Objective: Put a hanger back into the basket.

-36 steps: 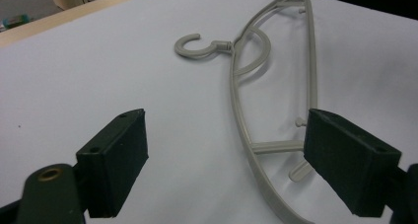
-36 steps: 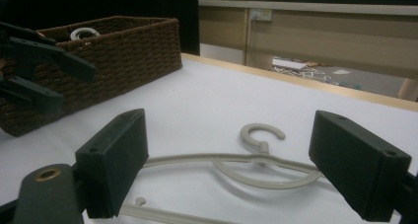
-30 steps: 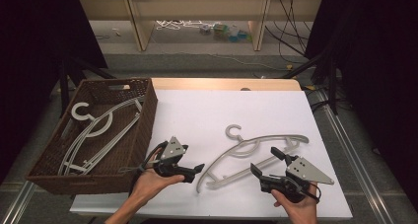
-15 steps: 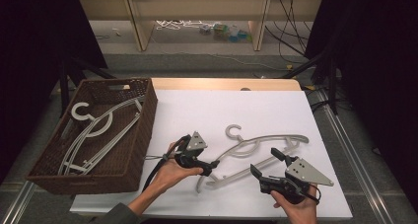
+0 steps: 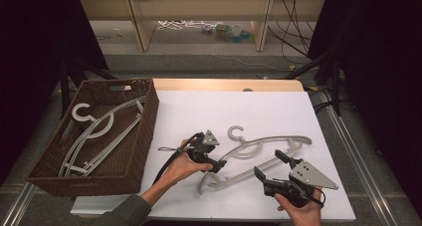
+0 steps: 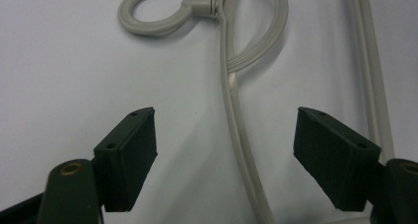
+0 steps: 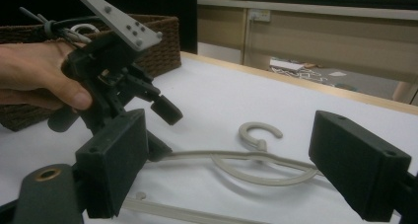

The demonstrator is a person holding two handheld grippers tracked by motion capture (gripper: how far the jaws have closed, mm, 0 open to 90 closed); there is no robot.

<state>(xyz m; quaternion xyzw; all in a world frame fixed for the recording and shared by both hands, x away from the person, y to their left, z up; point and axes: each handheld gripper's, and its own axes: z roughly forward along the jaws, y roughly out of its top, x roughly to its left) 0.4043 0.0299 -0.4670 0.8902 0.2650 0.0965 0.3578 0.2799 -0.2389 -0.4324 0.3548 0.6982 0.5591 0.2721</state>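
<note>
Left gripper point(image 5: 217, 164), jaws wide but just narrowing, straddles the hanger point(image 5: 259, 150) arm untouched; right gripper point(image 5: 269, 164) hovers open beside it.

The right gripper point(image 7: 226, 169) points across the white table sheet point(image 7: 217, 95), its two black jaws standing wide apart with nothing gripped. The grey hanger point(image 7: 256, 160) lies flat on the sheet between and beyond the jaws, hook point(image 7: 260, 130) farthest away. Left of the hanger, a hand point(image 7: 39, 76) holds the left gripper point(image 7: 162, 120) just above the hanger's arm. A wicker basket point(image 7: 157, 36) stands behind that hand.
</note>
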